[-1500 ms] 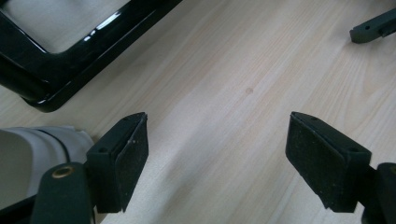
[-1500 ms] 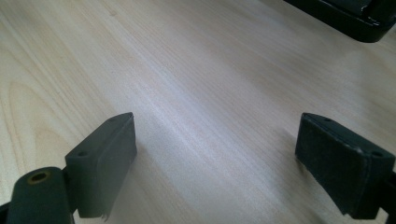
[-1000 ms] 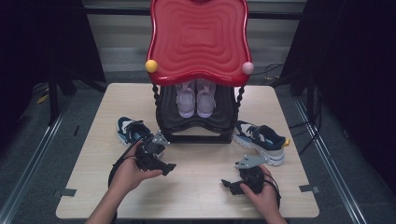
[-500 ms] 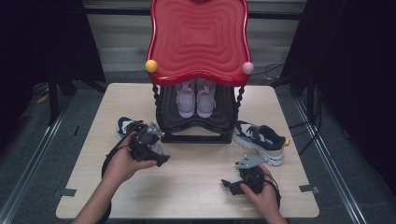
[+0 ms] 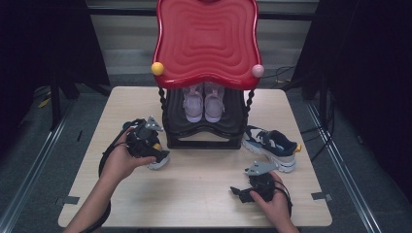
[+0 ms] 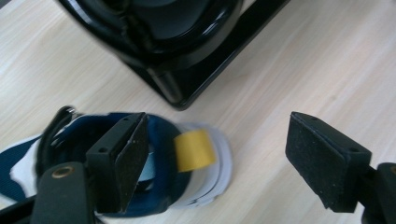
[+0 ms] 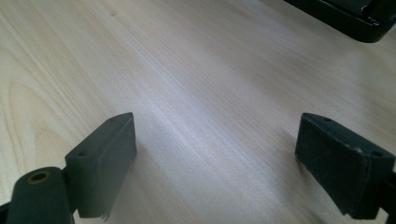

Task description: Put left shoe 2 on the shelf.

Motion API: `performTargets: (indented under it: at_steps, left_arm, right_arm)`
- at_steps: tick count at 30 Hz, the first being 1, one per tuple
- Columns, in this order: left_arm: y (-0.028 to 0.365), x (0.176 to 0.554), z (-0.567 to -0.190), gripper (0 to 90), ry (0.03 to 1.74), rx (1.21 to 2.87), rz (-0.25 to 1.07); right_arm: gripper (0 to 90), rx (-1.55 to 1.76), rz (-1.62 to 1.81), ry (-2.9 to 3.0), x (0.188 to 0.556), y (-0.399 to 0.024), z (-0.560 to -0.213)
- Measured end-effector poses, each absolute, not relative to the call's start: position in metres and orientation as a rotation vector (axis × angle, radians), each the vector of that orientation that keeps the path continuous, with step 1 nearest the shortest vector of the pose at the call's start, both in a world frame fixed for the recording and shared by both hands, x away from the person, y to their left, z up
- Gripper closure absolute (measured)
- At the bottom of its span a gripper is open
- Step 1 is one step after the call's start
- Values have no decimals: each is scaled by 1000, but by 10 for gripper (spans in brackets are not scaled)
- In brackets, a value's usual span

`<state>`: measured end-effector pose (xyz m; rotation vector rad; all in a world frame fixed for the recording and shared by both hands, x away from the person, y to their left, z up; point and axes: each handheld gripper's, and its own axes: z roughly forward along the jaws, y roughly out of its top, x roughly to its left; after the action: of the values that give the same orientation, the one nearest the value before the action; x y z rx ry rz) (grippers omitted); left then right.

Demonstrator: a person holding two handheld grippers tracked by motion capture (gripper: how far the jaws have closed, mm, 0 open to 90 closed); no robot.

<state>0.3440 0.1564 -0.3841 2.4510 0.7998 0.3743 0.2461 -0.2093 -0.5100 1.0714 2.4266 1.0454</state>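
Beside the rack (image 5: 204, 131), the left gripper (image 6: 215, 158) hovers over a navy shoe (image 6: 163, 177), fingers spread. Right gripper (image 7: 215, 163) idles, fingers spread. Next likely: lower and pinch the heel.

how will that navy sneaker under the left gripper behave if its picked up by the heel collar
The navy sneaker will probably flex: its padded collar looks soft, so wide-open jaws may squash it. It looks light for its size, yet lifted by the heel the toe would likely droop. The yellow pull tab looks floppy, a poor hold.
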Motion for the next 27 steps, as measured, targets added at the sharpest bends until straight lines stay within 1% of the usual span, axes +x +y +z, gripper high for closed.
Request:
performTargets:
  at_steps: [7, 9, 14, 17, 19, 21, 23, 24, 25, 27]
  left_arm:
    - [172, 351, -391, 210, 846, 2458, 391]
    - [175, 353, -394, 233, 846, 2469, 395]
    - [178, 359, -399, 354, 851, 2493, 380]
    - [177, 362, -402, 412, 851, 2505, 373]
    - [176, 364, -404, 436, 846, 2514, 356]
    - [175, 366, -407, 477, 826, 2551, 349]
    - [173, 365, -409, 567, 790, 2567, 344]
    - [172, 364, -409, 627, 786, 2576, 329]
    - [171, 364, -409, 652, 792, 2577, 330]
    - [170, 362, -409, 664, 806, 2576, 329]
  right_arm:
    - [120, 1070, 1046, 2426, 246, -209, -510]
    - [120, 1072, 1045, 2427, 246, -209, -510]
    - [120, 1070, 1046, 2426, 246, -209, -510]
    - [121, 1070, 1046, 2427, 246, -209, -510]
    - [120, 1070, 1046, 2426, 246, -209, -510]
    - [120, 1071, 1046, 2427, 246, -209, -510]
    - [120, 1070, 1046, 2427, 246, -209, -510]
    - [120, 1071, 1046, 2427, 246, -209, -510]
    - [120, 1070, 1046, 2427, 246, -209, -510]
    - [120, 1071, 1046, 2427, 246, -209, -510]
